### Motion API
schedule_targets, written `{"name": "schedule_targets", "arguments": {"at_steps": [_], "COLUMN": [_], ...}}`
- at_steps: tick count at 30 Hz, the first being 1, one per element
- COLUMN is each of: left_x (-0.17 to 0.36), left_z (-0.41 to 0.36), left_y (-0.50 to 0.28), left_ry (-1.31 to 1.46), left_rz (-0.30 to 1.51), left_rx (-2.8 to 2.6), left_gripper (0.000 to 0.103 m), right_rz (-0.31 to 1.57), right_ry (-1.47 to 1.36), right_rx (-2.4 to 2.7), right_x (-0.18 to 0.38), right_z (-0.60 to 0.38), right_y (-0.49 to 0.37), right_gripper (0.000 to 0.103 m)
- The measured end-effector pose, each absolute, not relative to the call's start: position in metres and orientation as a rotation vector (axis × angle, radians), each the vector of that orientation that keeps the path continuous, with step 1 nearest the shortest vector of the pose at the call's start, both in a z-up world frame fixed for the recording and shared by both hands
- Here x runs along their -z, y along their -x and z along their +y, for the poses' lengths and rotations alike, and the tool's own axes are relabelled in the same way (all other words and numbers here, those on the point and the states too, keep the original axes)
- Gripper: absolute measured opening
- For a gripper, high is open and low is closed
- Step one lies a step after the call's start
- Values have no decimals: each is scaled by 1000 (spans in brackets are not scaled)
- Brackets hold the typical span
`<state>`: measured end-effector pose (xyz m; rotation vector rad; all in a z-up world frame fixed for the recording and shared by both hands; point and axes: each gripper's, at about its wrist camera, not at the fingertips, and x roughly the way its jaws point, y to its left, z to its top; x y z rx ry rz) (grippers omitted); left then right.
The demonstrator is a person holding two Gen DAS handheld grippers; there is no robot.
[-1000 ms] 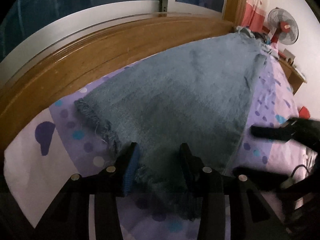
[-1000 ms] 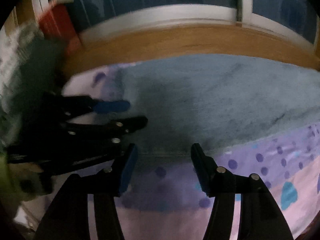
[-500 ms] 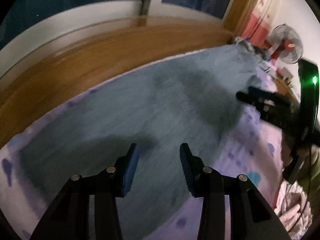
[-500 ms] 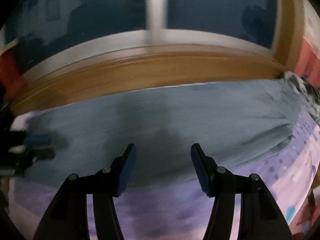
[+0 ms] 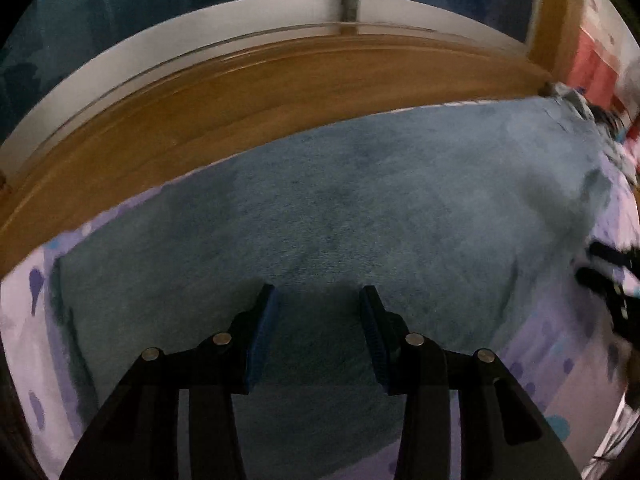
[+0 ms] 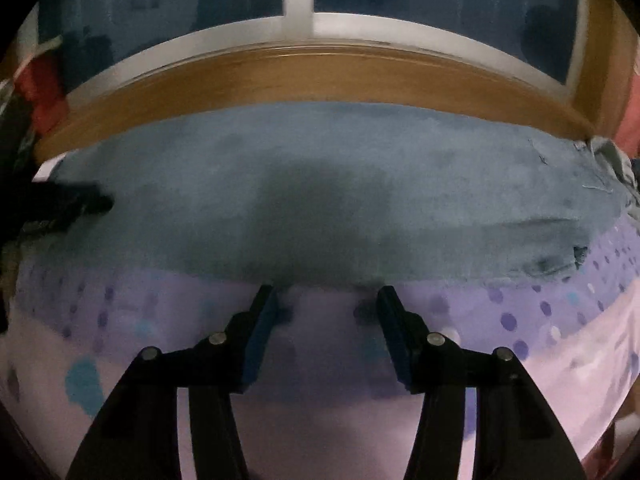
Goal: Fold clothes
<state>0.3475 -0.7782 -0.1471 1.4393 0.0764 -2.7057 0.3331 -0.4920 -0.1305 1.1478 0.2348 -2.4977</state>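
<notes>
Two sets of jaws, both spread apart and empty. My left gripper point(image 5: 316, 312) hovers over the denim garment point(image 5: 360, 216), flat on the dotted bedsheet point(image 6: 520, 320); my right gripper point(image 6: 326, 312) sits just short of its near hem, so closing here could pinch sheet instead.

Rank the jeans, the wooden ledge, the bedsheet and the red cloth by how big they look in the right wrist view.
1. Jeans
2. Bedsheet, close to the jeans; being nearer the camera may inflate it
3. Wooden ledge
4. Red cloth, partly cut off at the edge
</notes>
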Motion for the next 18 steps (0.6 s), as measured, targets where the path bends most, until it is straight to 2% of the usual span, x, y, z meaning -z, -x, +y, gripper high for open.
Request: {"name": "schedule_targets", "arguments": {"at_steps": [3, 5, 9, 14, 18], "left_x": [139, 129, 117, 122, 145], "left_z": [-776, -761, -722, -675, -659], "left_y": [-343, -334, -299, -247, -223], "left_ry": [-1482, -1456, -1460, -1509, -1595], "left_rz": [160, 198, 118, 71, -24], "left_rx": [2679, 2767, 2926, 3071, 3023], "left_gripper": [42, 42, 42, 42, 42], "right_rz": [141, 158, 201, 281, 103], "right_ry": [-1136, -1074, -1060, -1206, -1231], "right_rx": [2461, 2521, 2591, 2605, 2610], "right_x": [116, 102, 90, 119, 128], "right_z": [-479, -474, -477, -492, -474], "right_y": [-332, -326, -294, -258, -270], "right_gripper": [52, 52, 52, 52, 52]}}
